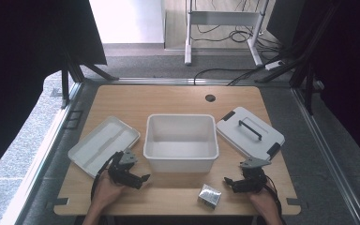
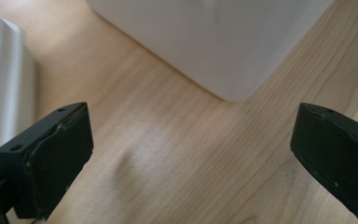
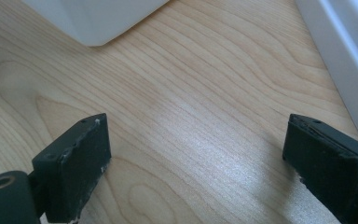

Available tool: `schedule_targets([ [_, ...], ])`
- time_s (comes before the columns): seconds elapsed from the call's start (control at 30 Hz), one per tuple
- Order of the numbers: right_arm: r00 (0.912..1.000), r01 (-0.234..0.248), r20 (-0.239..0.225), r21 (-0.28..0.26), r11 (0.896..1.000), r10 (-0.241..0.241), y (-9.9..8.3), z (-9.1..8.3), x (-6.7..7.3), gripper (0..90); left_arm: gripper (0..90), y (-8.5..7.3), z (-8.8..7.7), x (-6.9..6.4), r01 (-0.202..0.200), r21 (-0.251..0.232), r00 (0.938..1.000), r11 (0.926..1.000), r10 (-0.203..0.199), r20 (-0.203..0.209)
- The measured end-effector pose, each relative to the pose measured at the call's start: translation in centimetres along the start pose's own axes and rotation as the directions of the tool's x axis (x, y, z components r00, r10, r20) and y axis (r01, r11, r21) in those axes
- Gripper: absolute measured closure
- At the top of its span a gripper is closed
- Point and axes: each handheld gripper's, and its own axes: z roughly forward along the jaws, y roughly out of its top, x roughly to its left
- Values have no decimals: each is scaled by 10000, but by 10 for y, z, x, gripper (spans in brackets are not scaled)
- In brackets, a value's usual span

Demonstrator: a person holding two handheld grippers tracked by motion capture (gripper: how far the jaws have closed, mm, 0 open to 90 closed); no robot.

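Small box (image 1: 209, 195), silvery-grey with a printed face, sits on the near edge of the wooden table (image 1: 178, 98), just left of the right gripper (image 1: 230, 182) and near-right of the white bin (image 1: 181, 140); nothing touches it. Both grippers are empty: the right gripper's jaws stand wide over bare wood in its own view, the left gripper (image 1: 143, 180) likewise wide, with only table grain between its pads. Judged step: the approach, before any grasp, with the box as the likely pick and the bin, open-topped and empty, the likely destination. Next move, as I read it, calls for the right gripper to swing left and slightly nearer, square its jaws to two opposite faces of the box, and close on it without nudging it off the near edge. Edges to mind: the box has little table between it and the near lip; the bin's near wall rises just beyond it, so a lift must clear that rim before moving far. The lid with black handle (image 1: 250, 131) lies far-right of the right gripper, touching or almost touching the bin's right side; cannot tell which. The shallow tray (image 1: 104, 144) lies left of the bin, just beyond the left gripper. Open room: the near strip of table between the two grippers.
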Motion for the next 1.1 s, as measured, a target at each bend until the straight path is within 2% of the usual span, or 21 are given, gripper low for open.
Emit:
schedule_targets([
  [0.17,10000,-2,-7,-4,10000,2,0,0,0,73,0,-5,9,-4,-188,404,9998,9990,191,-58],
  [0.2,10000,-3,-9,-2,10000,3,0,0,0,73,0,-5,9,-4,-188,404,9998,9990,191,-58],
  [0.23,10000,5,-15,0,10000,-5,0,0,0,72,0,-7,10,-4,-12,291,9998,9996,6,179],
  [0.3,10000,49,-80,41,10000,-49,0,0,0,55,0,-9,12,-3,234,138,9992,9996,-239,319],
  [0.37,9998,84,-183,88,9999,-83,0,0,0,34,0,-9,12,-3,233,139,9993,9996,-237,304],
  [0.47,9992,-159,-375,137,9998,164,1,0,-1,16,0,-9,12,-3,239,138,9992,9996,-243,303],
  [0.57,9991,-131,-397,168,9998,137,2,-3,-1,16,0,-9,12,-3,240,135,9992,9996,-244,302],
  [0.67,9983,78,-575,-5,10000,-79,3,-14,3,58,0,-9,12,-3,240,136,9992,9996,-244,302],
  [0.87,9969,224,-754,-131,9997,-233,11,-33,11,65,0,-9,12,-3,256,128,9993,9996,-259,284],
  [0.9,9962,227,-843,-72,9997,-232,16,-41,16,47,0,-9,12,-3,256,129,9993,9996,-259,281],
  [0.97,9959,220,-874,-57,9997,-224,19,-45,19,45,0,-9,12,-3,263,128,9993,9996,-267,277],
  [1.0,9948,246,-988,-38,9997,-249,25,-52,26,38,0,-9,12,-2,236,126,9994,9996,-239,258],
  [1.1,9938,313,-1063,-35,9995,-315,30,-56,33,34,0,-9,12,-3,253,118,9993,9996,-256,259],
])
